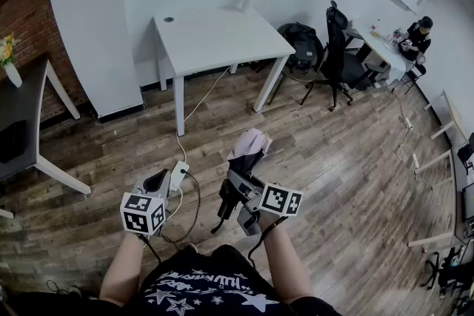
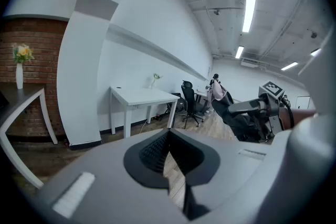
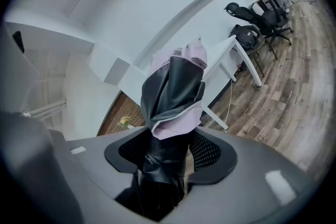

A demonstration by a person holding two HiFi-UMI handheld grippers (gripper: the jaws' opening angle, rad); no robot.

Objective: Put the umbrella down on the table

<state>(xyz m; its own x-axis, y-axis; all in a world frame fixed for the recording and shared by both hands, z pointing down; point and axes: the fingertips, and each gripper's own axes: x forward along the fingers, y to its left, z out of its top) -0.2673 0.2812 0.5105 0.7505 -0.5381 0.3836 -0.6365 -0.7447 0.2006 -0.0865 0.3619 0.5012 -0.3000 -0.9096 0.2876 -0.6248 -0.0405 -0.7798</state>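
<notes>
Crossing floor: the brown wood-plank floor (image 1: 355, 159) fills most of the head view. A long stretch of it lies between us and the target, so we judge the step in hand to be the carry. We would finish the walk before starting to lower.
Table: the white rectangular four-legged table (image 1: 215, 37) stands in the upper centre of the head view with its top almost bare. We would aim for the broad middle, not an edge.
Umbrella: the folded black fabric umbrella with pale lilac folds (image 1: 248, 146) sits in the lower centre of the head view. It is in the air above the floor, its tip leaning toward the table and well apart from it. Being long and rounded, it may roll, so we would lay it flat along the tabletop.
Right gripper: the grey two-jaw right gripper (image 1: 235, 190) is clamped on the umbrella's black lower part, and its own view shows a ribbed pad pressing on each side. The fabric is soft and may slip, so we would let go only once the umbrella's weight rests on the top.
Left gripper: the matching left gripper (image 1: 155, 185), at the lower left, has its jaws together on nothing. It is free to steady the umbrella's far end.
Power strip: a white power strip with trailing cables (image 1: 179, 175) lies on the floor just ahead. We would step around it.
Vase: a small white vase with a green sprig (image 1: 248, 0) stands at the table's far edge, so we would set down clear of it.
</notes>
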